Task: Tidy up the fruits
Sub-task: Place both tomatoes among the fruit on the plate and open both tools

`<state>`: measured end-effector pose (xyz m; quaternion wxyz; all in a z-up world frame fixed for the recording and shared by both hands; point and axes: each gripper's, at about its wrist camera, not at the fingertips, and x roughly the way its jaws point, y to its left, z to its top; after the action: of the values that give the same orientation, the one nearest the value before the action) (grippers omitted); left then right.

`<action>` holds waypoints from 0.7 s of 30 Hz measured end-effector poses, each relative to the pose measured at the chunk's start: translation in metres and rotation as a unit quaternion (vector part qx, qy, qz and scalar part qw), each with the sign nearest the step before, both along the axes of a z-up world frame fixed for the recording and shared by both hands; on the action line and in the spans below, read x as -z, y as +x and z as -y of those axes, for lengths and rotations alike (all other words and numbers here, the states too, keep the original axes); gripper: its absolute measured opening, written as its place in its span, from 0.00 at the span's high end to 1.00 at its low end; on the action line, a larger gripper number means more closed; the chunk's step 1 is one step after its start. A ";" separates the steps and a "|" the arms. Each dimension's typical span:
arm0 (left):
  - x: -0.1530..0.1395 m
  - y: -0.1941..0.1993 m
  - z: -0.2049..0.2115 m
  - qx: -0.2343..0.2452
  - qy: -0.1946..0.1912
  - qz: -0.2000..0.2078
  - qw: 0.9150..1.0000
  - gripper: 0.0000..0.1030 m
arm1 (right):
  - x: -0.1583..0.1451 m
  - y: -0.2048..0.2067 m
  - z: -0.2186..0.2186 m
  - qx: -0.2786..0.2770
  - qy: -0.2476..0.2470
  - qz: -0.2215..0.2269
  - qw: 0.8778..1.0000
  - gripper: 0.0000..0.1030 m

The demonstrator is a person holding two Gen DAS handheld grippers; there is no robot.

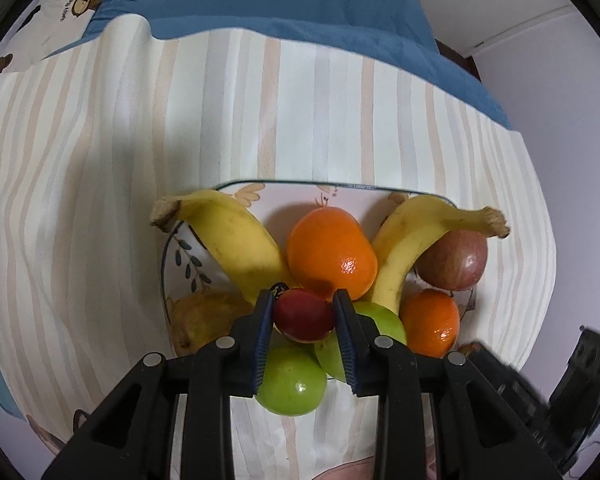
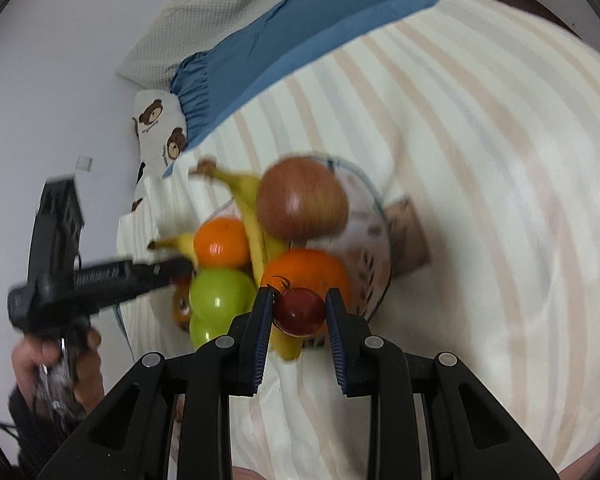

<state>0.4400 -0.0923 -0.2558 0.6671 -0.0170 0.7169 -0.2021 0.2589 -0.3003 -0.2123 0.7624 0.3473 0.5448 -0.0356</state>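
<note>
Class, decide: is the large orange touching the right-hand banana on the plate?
Touching. The left wrist view shows the large orange pressed against the right-hand banana, no gap.

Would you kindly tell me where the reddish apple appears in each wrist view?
Left wrist view: reddish apple at right of the bowl, under a banana's stem end.
Right wrist view: reddish apple at upper centre, at the pile's far end.
Shared landmark: large orange beside it.
</note>
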 end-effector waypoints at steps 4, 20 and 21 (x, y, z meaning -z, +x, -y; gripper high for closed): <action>0.004 0.000 0.006 0.014 0.010 0.006 1.000 0.73 | 0.010 -0.014 -0.021 -0.005 0.007 0.005 1.000 0.72; 0.014 -0.005 0.030 0.047 0.044 0.033 0.997 0.73 | 0.043 -0.007 -0.145 -0.163 -0.231 0.095 0.954 0.72; 0.014 -0.006 0.029 0.048 0.042 0.033 0.997 0.73 | 0.045 -0.007 -0.144 -0.158 -0.234 0.099 0.954 0.72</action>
<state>0.4342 -0.1210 -0.2698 0.6800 0.0524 0.7024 -0.2037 0.2523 -0.1559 -0.2572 0.8681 0.0699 0.4914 -0.0067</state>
